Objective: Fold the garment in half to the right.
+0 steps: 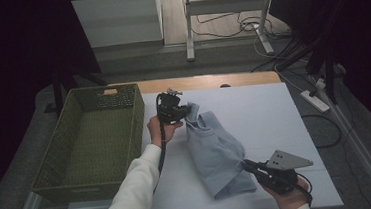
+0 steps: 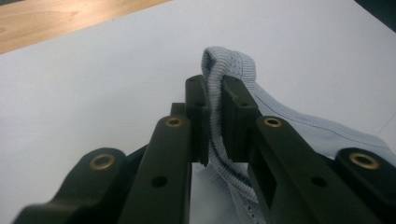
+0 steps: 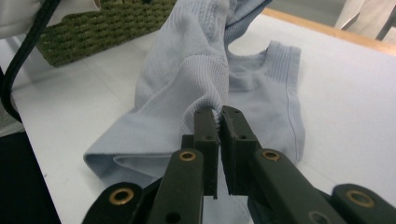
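Knitwear, soft and limp: a pale blue vest (image 1: 217,154) sagging mid-counter (image 1: 275,117). Left claw (image 1: 186,112) pinches its ribbed hem at eleven o'clock, right claw (image 1: 243,162) bites a fold at four; ribbed edges grip best.

One camera looks down from above the white table (image 1: 254,114); two ride close, both facing the pale-blue knitted garment (image 1: 217,154).

Dim room: grey floor (image 1: 134,58) beyond the table, a metal frame's 2 legs (image 1: 188,29), tangled cables (image 1: 247,27), power strip (image 1: 314,100).
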`<state>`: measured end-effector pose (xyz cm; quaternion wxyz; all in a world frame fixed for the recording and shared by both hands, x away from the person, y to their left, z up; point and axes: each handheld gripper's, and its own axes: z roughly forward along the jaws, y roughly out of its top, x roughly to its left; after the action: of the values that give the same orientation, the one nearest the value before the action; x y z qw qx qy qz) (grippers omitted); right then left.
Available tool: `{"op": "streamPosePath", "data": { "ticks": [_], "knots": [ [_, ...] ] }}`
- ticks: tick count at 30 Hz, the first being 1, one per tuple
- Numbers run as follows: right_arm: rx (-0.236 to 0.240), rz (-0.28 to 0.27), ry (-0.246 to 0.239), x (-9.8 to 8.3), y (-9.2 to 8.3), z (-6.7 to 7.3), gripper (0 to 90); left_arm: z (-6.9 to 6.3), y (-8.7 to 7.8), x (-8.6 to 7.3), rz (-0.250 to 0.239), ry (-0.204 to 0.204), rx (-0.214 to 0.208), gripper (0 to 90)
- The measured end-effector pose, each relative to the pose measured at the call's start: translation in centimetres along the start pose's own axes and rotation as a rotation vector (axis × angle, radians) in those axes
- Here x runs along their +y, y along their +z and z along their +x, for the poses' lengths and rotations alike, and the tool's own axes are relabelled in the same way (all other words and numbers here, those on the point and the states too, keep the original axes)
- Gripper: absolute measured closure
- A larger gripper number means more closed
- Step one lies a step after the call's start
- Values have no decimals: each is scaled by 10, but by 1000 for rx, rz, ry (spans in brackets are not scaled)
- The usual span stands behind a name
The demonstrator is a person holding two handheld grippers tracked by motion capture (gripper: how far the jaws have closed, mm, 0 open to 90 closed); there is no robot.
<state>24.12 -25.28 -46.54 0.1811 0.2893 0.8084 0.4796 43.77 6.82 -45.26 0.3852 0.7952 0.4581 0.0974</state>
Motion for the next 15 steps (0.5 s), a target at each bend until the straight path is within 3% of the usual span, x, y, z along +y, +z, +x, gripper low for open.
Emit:
{"op": "streamPosePath", "data": {
  "ticks": [15],
  "knots": [
    [-11,52,17,-10,-3,-6,853,-6,17,0,30,8,-9,814]
  ]
}}
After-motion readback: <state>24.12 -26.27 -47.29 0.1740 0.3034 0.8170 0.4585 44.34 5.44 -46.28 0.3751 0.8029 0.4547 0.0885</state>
